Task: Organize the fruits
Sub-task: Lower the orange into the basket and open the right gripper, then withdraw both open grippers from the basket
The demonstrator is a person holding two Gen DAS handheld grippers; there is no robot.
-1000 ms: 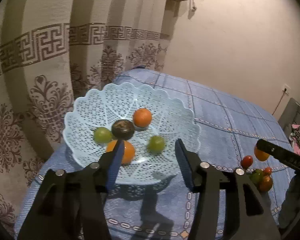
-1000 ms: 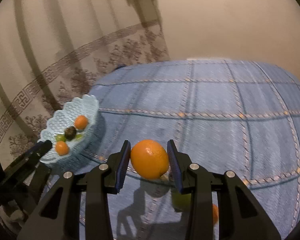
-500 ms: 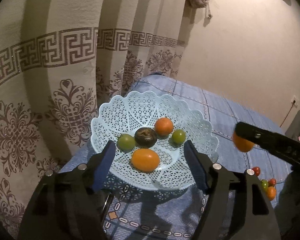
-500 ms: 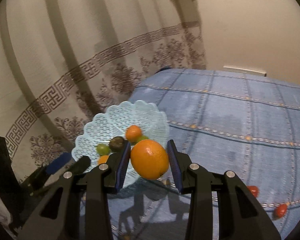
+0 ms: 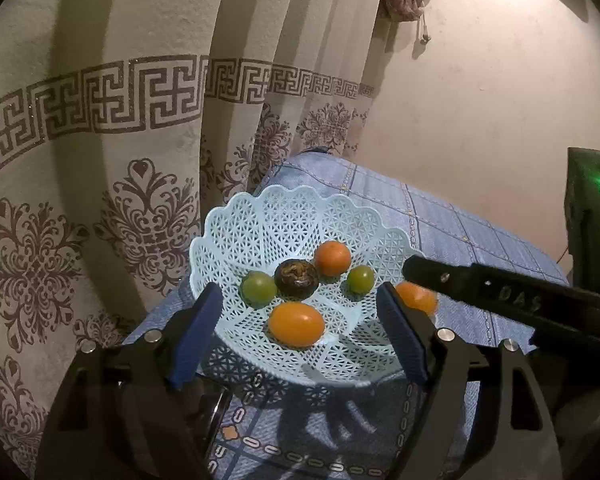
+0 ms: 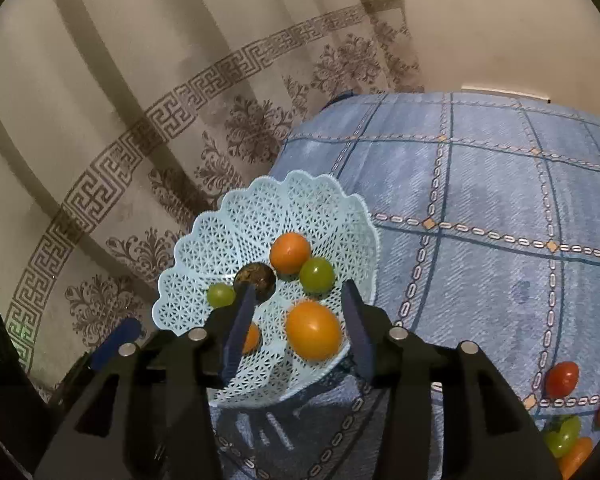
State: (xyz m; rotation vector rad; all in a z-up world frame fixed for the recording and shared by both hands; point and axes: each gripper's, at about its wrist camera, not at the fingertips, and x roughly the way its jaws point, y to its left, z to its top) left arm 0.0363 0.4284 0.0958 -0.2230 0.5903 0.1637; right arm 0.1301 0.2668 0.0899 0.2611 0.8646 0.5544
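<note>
Over the near rim of the pale blue lattice basket the right claw stands released, its two blue fingers spread apart with an orange between them; whether either finger touches the orange I cannot tell. It looks slightly oval, long axis tilted toward the upper left. Deeper in the basket sit a round orange fruit, a green fruit, a dark brown fruit and a smaller green one. From the left wrist, the left claw is released too, gripping nothing, fingers straddling the basket's near edge, where an oval orange fruit lies crosswise. The basket rests on a blue checked bedspread; red and green fruits lie well apart, lower right.
</note>
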